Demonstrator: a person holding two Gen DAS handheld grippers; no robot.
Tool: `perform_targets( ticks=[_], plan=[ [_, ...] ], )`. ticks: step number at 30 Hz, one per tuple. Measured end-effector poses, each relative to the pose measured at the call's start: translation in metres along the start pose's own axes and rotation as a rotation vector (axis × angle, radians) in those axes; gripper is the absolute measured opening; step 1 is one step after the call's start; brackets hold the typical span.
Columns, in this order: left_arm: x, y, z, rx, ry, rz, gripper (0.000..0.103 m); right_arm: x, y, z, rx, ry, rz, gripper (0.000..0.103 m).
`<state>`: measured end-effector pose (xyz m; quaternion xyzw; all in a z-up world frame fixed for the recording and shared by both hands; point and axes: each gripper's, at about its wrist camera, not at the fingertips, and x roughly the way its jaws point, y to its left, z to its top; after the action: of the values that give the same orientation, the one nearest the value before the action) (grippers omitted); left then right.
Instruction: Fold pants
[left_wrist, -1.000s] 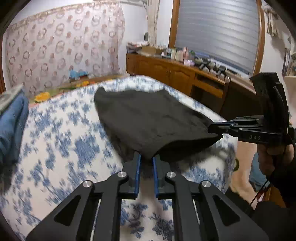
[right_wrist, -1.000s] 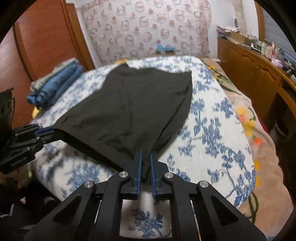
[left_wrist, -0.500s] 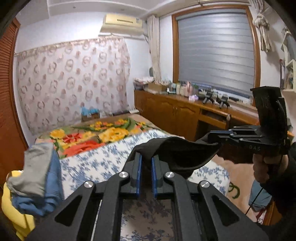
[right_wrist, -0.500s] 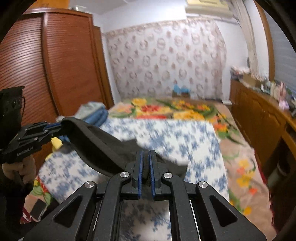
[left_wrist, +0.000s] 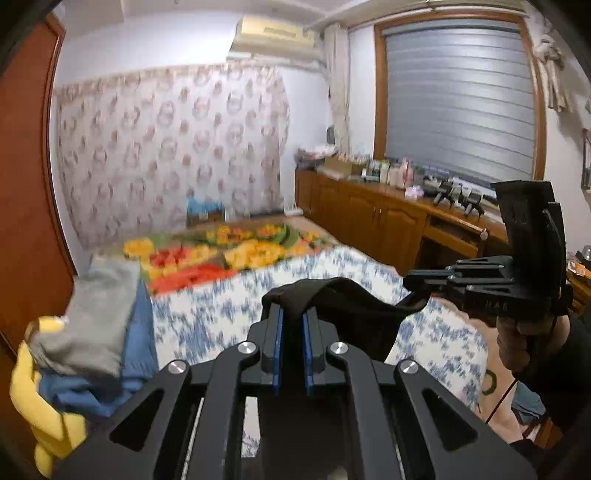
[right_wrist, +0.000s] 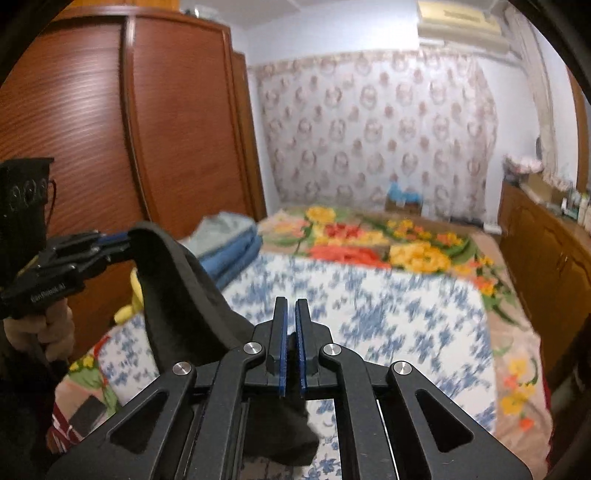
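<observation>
On the left, the left gripper (left_wrist: 291, 325) has its fingers pinching one corner of the black pants (left_wrist: 343, 302); on the right, the right gripper (right_wrist: 289, 332) pinches the other corner, fingers nearly pressed together on the cloth. The pants hang slack between the two, lifted above the blue-flowered bed (right_wrist: 388, 314), with a stack of folded clothes (left_wrist: 99, 321) at the bed's left side. This looks like the carry phase of a fold: the held edge probably needs to travel forward and come down onto the far part of the garment, both corners level. A second ago the pants lay spread flat on the bed; now most of the cloth is up in the air.
</observation>
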<state>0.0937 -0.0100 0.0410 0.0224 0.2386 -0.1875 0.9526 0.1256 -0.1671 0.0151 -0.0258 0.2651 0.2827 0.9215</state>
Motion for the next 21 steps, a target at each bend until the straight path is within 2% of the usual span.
perform_targets(
  ticks=[3, 8, 18, 21],
  plan=[
    [0.015, 0.001, -0.015, -0.004, 0.038, 0.008, 0.007, 0.013, -0.010, -0.015, 0.020, 0.037, -0.012, 0.002],
    [0.018, 0.001, -0.033, -0.020, 0.065, 0.023, 0.007, 0.019, -0.017, -0.029, 0.031, 0.086, -0.013, 0.001],
    [0.034, 0.021, -0.056, -0.053, 0.132, 0.081, 0.007, 0.030, 0.007, -0.059, 0.017, 0.173, 0.024, 0.002],
    [0.046, 0.035, -0.063, -0.070, 0.161, 0.106, 0.007, 0.043, 0.014, -0.067, 0.004, 0.208, 0.028, 0.007]
  ],
)
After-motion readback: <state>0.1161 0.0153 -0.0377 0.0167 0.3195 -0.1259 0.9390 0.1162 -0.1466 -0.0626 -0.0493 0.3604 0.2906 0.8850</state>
